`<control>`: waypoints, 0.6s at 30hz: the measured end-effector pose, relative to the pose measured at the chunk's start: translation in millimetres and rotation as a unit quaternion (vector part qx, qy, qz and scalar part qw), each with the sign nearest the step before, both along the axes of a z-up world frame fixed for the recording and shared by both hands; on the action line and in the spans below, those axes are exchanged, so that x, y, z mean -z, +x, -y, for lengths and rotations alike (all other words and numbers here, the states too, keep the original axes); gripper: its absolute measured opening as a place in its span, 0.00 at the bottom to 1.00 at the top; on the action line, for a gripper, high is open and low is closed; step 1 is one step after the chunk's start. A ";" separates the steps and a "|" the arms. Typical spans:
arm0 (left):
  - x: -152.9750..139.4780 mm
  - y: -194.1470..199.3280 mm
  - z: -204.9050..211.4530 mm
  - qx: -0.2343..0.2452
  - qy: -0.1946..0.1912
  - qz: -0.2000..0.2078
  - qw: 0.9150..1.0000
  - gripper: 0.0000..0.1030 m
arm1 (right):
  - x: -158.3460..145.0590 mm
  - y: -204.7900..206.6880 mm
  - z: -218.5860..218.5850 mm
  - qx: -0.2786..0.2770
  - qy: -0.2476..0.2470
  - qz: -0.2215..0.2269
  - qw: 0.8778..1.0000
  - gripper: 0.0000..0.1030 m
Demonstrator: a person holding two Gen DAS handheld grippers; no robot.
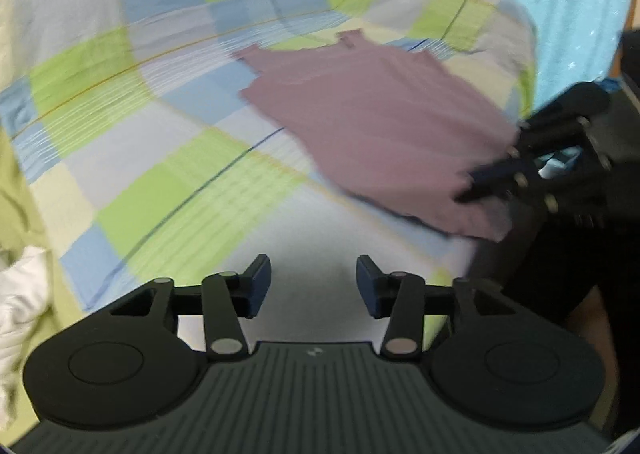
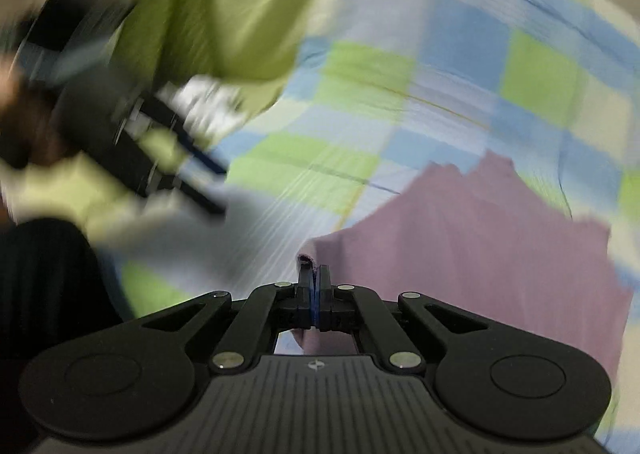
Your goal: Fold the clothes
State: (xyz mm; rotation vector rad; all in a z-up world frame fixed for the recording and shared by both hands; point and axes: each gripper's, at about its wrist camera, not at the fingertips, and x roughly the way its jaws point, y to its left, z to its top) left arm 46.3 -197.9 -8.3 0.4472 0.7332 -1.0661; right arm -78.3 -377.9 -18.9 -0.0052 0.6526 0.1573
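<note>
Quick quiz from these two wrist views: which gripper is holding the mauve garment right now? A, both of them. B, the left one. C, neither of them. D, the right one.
D: the right gripper is shut on an edge of the mauve garment, while the left gripper stands open with nothing between its fingers, above the checked bedsheet.

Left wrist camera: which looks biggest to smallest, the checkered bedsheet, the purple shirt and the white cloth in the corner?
1. The checkered bedsheet fills most of the view.
2. The purple shirt comes next.
3. The white cloth looks smallest, but the picture's edge cuts it off, so its real size is unsure.
</note>
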 end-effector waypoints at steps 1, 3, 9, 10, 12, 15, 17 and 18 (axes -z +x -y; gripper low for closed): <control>0.6 -4.7 4.6 0.003 -0.010 -0.006 1.000 0.47 | -3.2 -0.9 9.3 0.013 0.025 -0.002 1.000 0.00; 5.1 -14.2 15.2 0.003 -0.025 -0.011 1.000 0.48 | -5.4 -2.7 21.7 0.031 0.056 -0.004 0.998 0.00; 13.9 -35.2 46.0 -0.003 -0.055 -0.027 0.998 0.47 | -10.6 -11.6 40.3 0.060 0.107 -0.001 0.992 0.00; 14.6 -37.9 50.6 -0.005 -0.060 -0.029 0.998 0.47 | -11.3 -12.9 43.3 0.062 0.119 -0.001 0.991 0.00; 16.0 -43.4 59.7 -0.008 -0.070 -0.033 0.997 0.47 | -13.1 -18.8 48.4 0.066 0.142 0.000 0.988 0.00; 18.2 -51.6 73.3 -0.013 -0.086 -0.040 0.995 0.43 | -11.5 -18.6 52.6 0.070 0.166 -0.001 0.984 0.00; 19.9 -58.7 82.3 -0.016 -0.081 -0.020 0.996 0.38 | -11.4 -20.5 53.5 0.070 0.170 0.000 0.983 0.00; 21.4 -61.9 86.0 -0.018 -0.079 -0.007 0.997 0.37 | -11.4 -21.4 54.0 0.071 0.172 0.001 0.983 0.00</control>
